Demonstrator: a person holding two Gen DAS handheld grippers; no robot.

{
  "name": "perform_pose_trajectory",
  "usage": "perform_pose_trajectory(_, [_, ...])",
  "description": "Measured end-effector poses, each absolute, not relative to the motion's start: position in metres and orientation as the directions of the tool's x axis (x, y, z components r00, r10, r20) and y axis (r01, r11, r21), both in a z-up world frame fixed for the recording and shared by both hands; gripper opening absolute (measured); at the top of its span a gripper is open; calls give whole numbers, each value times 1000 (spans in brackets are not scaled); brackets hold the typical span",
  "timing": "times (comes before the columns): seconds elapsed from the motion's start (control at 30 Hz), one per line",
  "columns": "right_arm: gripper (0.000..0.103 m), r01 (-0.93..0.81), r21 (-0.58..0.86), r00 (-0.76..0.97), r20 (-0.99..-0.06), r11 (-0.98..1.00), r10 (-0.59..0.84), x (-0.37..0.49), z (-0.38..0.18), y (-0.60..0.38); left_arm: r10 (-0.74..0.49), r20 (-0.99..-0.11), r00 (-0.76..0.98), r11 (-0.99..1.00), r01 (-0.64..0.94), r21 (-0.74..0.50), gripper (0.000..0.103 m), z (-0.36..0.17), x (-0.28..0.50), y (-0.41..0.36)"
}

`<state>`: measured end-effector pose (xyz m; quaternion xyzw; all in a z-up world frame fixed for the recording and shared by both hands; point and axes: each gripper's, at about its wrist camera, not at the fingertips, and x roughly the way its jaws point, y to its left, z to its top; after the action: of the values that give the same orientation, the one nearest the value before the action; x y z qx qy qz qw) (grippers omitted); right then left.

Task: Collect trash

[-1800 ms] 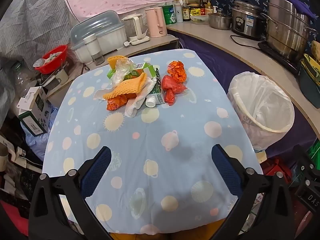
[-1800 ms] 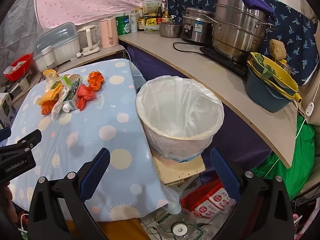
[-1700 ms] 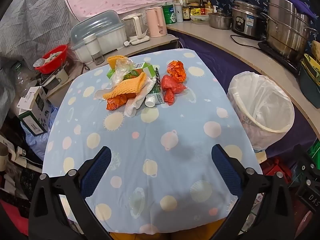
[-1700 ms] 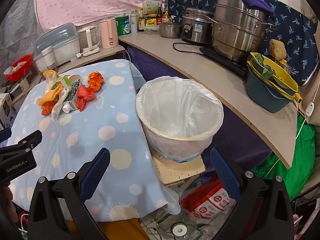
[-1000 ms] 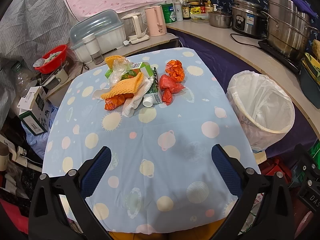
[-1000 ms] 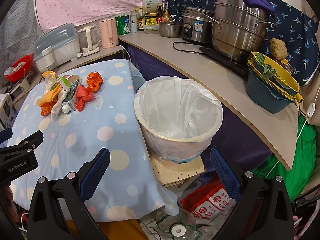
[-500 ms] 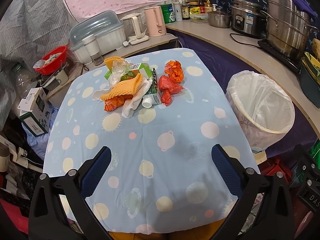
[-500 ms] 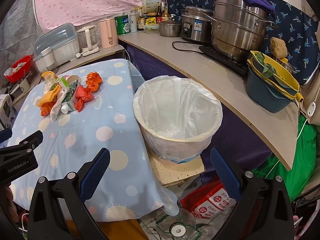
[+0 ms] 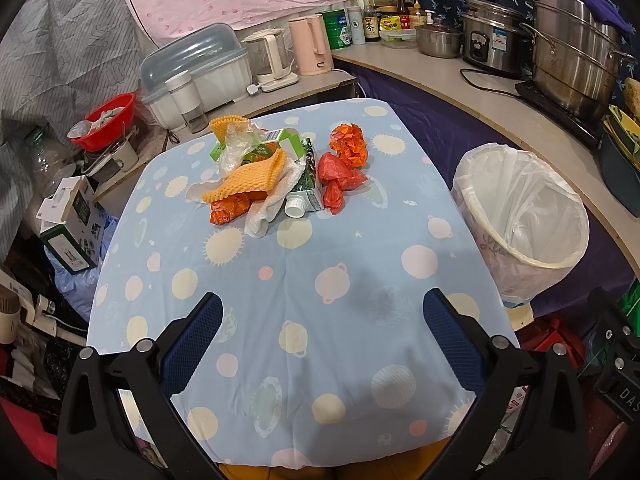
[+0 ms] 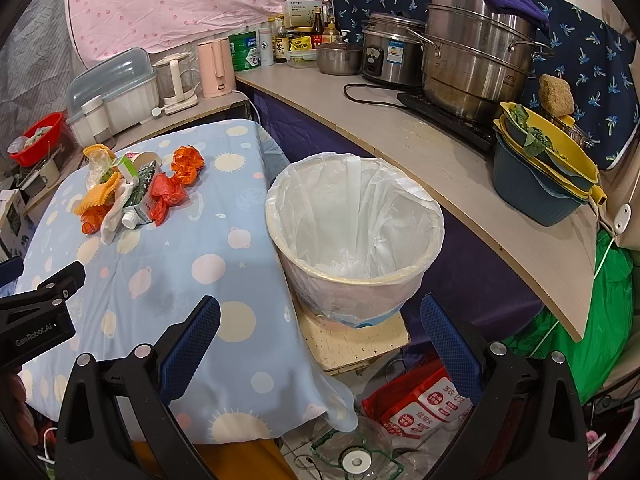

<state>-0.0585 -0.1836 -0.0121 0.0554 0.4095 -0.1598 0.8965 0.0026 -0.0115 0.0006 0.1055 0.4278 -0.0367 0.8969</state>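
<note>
"GenRobot.AI" is printed in white on the black body of the left gripper (image 10: 38,322), seen at the lower left of the right wrist view. The letters "DAS" are read on a black clamp part (image 9: 622,394) at the lower right edge of the left wrist view; the rest is cut off. "ASD" is marked on the large steel steamer pot (image 10: 476,60) at the upper right of the right wrist view. Chinese characters are printed on a red and white pack (image 10: 430,402) on the floor, lower centre; they are too small to be read with certainty. Other labels are illegible.
</note>
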Motion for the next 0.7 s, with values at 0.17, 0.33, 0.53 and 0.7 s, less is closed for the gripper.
perform_pose_trajectory(0.17, [96, 332, -28, 615, -752, 943, -239, -59, -9, -188, 24, -775, 631, 975, 157, 157, 96, 1, 2, -11])
perform_pose_trajectory(0.33, [96, 332, -27, 616, -751, 943, -238, -59, -9, -188, 24, -775, 632, 975, 157, 158, 96, 1, 2, -11])
perform_pose_trajectory(0.53, [96, 326, -30, 619, -748, 945, -237, -60, -6, -183, 25, -774, 632, 975, 156, 158, 96, 2, 3, -10])
perform_pose_trajectory(0.7, [96, 327, -30, 619, -749, 945, -238, -60, -6, -183, 24, -775, 632, 975, 157, 158, 96, 2, 2, -10])
